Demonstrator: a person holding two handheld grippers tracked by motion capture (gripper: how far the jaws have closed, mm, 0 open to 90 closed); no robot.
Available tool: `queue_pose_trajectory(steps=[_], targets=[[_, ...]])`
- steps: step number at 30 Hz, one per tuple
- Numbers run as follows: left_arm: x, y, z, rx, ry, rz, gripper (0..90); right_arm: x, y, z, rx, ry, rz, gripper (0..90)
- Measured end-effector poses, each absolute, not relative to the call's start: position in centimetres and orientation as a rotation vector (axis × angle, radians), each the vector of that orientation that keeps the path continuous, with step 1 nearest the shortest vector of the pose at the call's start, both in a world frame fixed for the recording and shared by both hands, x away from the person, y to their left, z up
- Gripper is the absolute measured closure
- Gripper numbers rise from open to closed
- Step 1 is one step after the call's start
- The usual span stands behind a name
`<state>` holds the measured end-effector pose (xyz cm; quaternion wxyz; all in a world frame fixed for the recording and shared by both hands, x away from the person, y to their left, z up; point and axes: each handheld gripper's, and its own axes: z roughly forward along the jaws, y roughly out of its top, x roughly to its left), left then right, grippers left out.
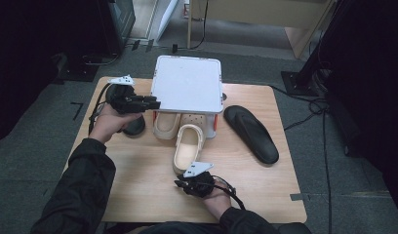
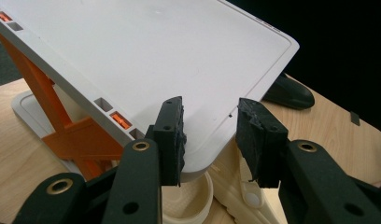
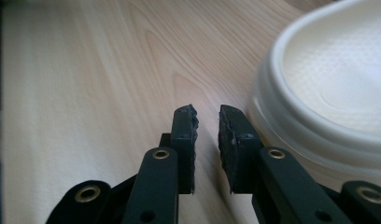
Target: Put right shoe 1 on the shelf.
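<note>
At rack left edge, left gripper fingers parted; right gripper slightly parted beside clog heel.

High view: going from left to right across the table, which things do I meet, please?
Left gripper → black shoe under the left hand → cream clog under the white rack → cream clog lying in front of it → long black sandal.

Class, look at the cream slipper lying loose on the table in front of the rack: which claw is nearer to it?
Right. The right claw sits just beside the cream slipper's heel. The left claw is farther off, up at the white rack's corner.
</note>
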<state>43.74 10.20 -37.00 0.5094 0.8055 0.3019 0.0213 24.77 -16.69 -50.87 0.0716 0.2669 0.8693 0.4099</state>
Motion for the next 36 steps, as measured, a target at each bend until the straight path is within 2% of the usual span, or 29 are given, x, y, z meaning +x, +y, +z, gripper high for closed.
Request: queue_pose_trajectory(steps=[1, 11, 36], targets=[[43.7, 10.2, -37.0, 1.941, 0.727, 0.051, 62.3, 25.3, -17.1, -51.0, 0.828, 2.603, 1.215, 80.1], [43.7, 10.2, -37.1, 1.934, 0.727, 0.053, 63.5, 26.8, -17.9, -49.4, 0.840, 2.521, 1.235, 80.0], [43.8, 10.2, -37.0, 1.933, 0.737, 0.040, 64.2, 33.3, -20.7, -49.4, 1.030, 2.394, 1.186, 79.8]])
